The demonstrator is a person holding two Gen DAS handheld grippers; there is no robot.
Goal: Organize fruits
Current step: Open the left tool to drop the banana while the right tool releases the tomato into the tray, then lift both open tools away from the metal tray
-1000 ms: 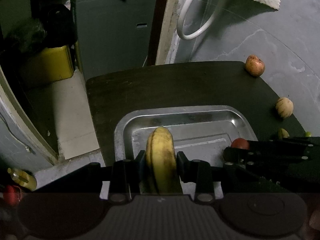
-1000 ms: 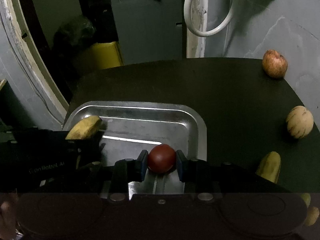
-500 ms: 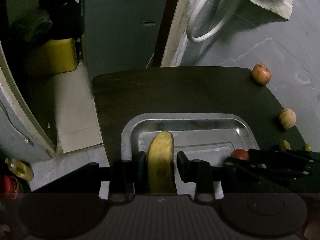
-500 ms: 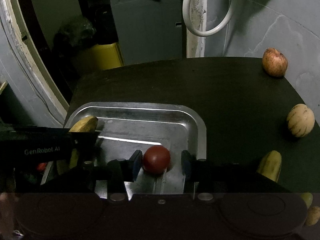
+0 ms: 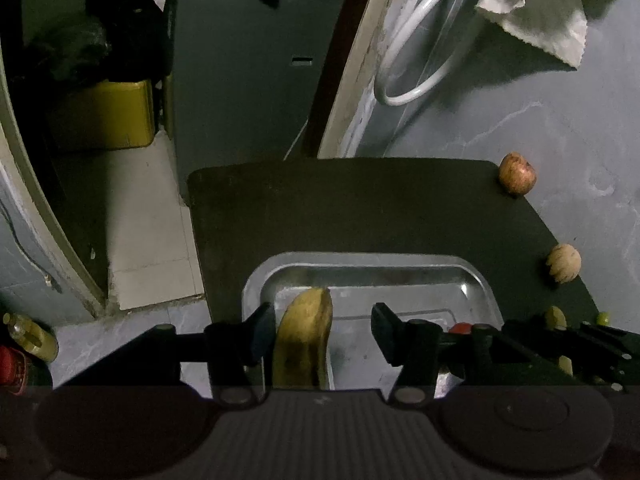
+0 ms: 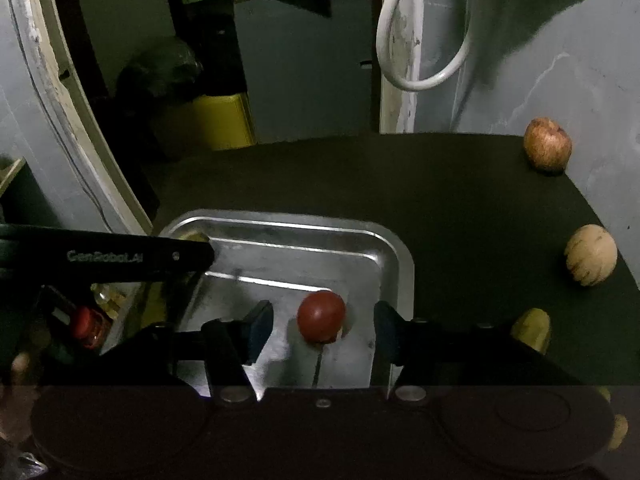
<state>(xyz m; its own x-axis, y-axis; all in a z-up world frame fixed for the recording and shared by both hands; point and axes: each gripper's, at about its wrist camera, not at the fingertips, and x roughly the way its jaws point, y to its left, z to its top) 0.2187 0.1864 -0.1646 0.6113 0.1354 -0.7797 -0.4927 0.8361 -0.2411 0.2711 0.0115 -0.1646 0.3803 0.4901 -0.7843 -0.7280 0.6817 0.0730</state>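
Note:
A steel tray sits on the dark table. In the left wrist view a banana lies in the tray between the jaws of my left gripper, which are opening with a gap on both sides of the fruit. In the right wrist view a red tomato rests on the tray floor between the jaws of my right gripper. These jaws are opening too and their pads stand clear of the tomato. The left gripper's body hides most of the banana in that view.
Along the table's right edge lie an apple, a pale striped melon and another banana. Small green fruits sit near the right gripper. A yellow canister stands on the floor past the table.
Both grippers went from shut on their fruit to open. The banana dropped from my left jaws into the tray, and the tomato left my right jaws and now rests on the tray.

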